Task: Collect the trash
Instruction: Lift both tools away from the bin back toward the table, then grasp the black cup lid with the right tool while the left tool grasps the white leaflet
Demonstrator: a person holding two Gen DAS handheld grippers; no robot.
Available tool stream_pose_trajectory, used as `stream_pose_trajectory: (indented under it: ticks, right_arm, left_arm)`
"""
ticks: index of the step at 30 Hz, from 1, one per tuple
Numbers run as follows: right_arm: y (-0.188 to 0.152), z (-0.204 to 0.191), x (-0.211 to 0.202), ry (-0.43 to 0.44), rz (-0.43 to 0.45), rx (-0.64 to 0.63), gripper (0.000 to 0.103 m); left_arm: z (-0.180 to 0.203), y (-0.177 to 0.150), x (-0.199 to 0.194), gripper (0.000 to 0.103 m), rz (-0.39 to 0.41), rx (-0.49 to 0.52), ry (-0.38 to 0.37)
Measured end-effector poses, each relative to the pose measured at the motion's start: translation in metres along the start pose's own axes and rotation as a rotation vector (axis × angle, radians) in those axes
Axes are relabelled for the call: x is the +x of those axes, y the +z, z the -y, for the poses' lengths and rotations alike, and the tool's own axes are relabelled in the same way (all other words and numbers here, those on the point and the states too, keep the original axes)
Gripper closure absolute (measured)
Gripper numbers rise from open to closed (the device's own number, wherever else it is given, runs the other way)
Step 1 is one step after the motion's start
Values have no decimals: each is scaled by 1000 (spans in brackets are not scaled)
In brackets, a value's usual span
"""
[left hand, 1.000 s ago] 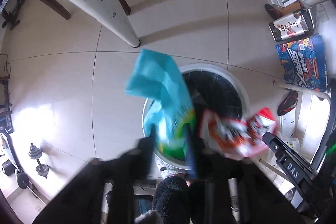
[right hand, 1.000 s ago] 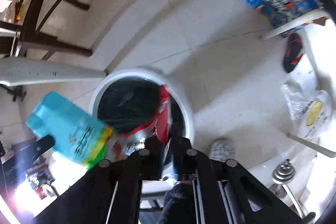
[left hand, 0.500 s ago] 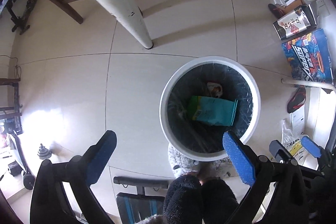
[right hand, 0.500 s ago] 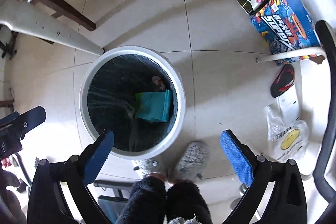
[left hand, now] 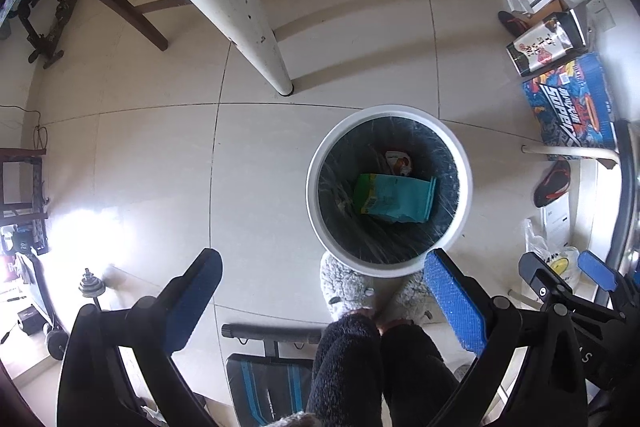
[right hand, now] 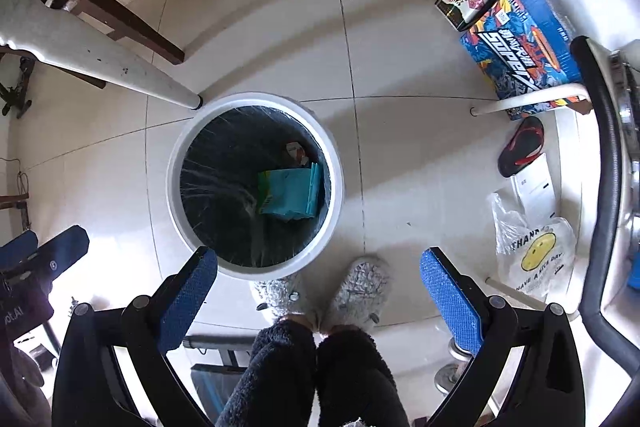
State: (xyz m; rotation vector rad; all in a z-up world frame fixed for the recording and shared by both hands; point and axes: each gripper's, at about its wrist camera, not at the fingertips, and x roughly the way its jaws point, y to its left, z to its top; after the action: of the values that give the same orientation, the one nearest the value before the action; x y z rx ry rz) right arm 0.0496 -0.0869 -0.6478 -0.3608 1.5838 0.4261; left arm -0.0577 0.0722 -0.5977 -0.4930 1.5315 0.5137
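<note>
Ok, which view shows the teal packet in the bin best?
The left wrist view: the teal packet lies near the frame's centre, its whole face and green end showing inside the white bin. The right wrist view shows it too, but smaller and pressed against the bin's right wall.

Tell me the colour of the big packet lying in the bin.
Teal with a green and yellow end; the packet shows best in the left wrist view, inside the white bin.

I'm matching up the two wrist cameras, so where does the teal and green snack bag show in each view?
Left wrist: teal and green snack bag right of centre, inside the round white bin.
Right wrist: bag just left of centre, inside the bin.
Shared landmark: blue printed box.
</note>
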Motion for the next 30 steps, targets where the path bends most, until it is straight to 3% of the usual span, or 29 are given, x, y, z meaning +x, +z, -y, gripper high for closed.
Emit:
stream_pose_trajectory:
  ticks: [7,19,24,30]
  right_arm:
    - [-12,7,-67,6,3,-7,1]
    - [-34,14,-226,39,32,-10,1]
    - [-32,14,-296,89,69,22,1]
    - [4,30,-389,158,197,107,0]
  left_arm:
    - [-1,-15,-67,0,2,15,-3]
    - [1,-37,-197,0,14,65,-23]
    - [11,-17,-272,0,136,106,-24]
    - [35,32,-359,0,350,153,-14]
